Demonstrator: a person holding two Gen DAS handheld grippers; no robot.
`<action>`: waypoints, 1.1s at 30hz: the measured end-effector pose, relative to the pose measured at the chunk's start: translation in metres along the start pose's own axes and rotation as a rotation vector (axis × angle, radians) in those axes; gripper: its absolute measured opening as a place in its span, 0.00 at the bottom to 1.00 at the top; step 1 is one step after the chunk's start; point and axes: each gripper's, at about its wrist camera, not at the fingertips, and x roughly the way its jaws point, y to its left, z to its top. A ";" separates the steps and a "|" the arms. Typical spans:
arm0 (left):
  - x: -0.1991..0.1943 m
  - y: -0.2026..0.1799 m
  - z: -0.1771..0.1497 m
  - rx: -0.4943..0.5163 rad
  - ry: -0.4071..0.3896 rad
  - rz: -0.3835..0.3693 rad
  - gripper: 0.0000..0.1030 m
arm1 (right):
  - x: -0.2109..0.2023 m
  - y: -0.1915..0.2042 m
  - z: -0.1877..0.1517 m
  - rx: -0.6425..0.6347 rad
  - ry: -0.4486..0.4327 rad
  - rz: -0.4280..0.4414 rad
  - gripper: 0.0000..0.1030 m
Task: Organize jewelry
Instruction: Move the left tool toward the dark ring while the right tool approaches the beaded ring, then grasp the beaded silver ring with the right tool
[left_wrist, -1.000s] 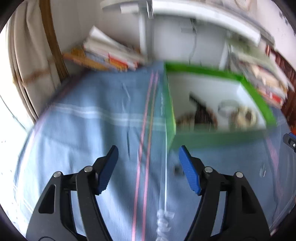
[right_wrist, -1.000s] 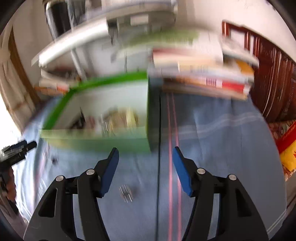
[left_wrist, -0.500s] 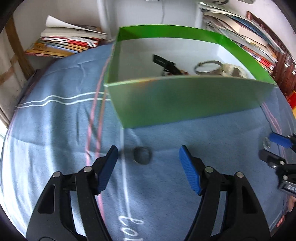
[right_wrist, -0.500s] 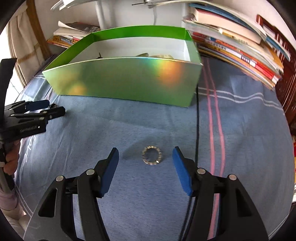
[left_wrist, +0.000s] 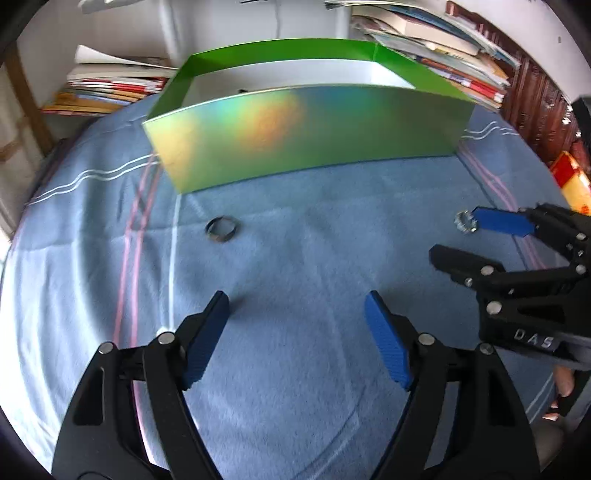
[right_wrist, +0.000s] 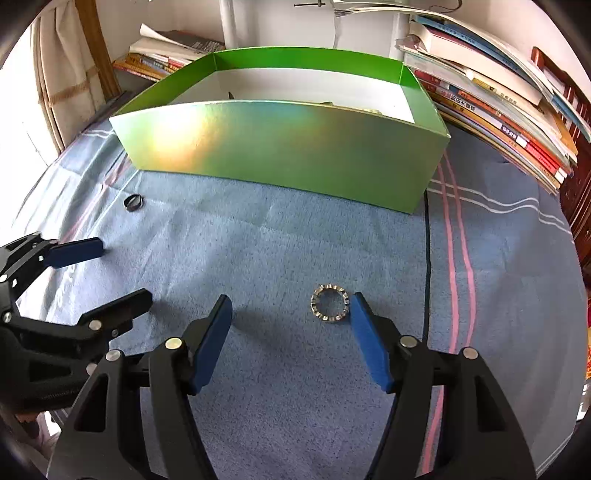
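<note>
Since half a second ago, both grippers have drawn closer to the two rings lying on the blue cloth, and the green box now sits farther off in each view.

From the left wrist view, we see our left gripper (left_wrist: 295, 314) with its jaws spread wide and holding nothing. A dark plain ring (left_wrist: 222, 229) lies flat on the blue cloth (left_wrist: 295, 387), ahead and slightly left of the jaws, near the front wall of the green box (left_wrist: 314, 129). At the right edge, our right gripper (left_wrist: 476, 236) reaches in, one blue pad just beside a studded silver ring (left_wrist: 465, 222).

From the right wrist view, the right gripper (right_wrist: 291, 317) also has its jaws spread and empty. The studded silver ring (right_wrist: 330, 302) lies flat on the cloth between the fingers, touching or almost touching the right pad; we cannot tell which. The dark ring (right_wrist: 133, 202) sits far left, beyond the left gripper (right_wrist: 99, 273). Books (right_wrist: 498, 92) are stacked behind the box.

We judge the step in hand to be lining up on the rings before pinching them. Next, the right jaws likely need centring on the ring and lowering onto the cloth, then closing gently, since a thin flat ring can skid sideways.
</note>
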 end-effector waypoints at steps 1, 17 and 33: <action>0.000 0.001 0.000 -0.003 -0.004 0.012 0.76 | 0.000 0.001 0.000 -0.009 0.003 -0.008 0.63; 0.002 0.012 -0.002 -0.034 0.003 0.026 0.85 | 0.003 -0.003 0.001 0.020 -0.007 -0.026 0.67; 0.003 0.017 -0.001 -0.041 0.008 0.017 0.87 | -0.001 -0.012 0.004 0.064 -0.035 -0.058 0.22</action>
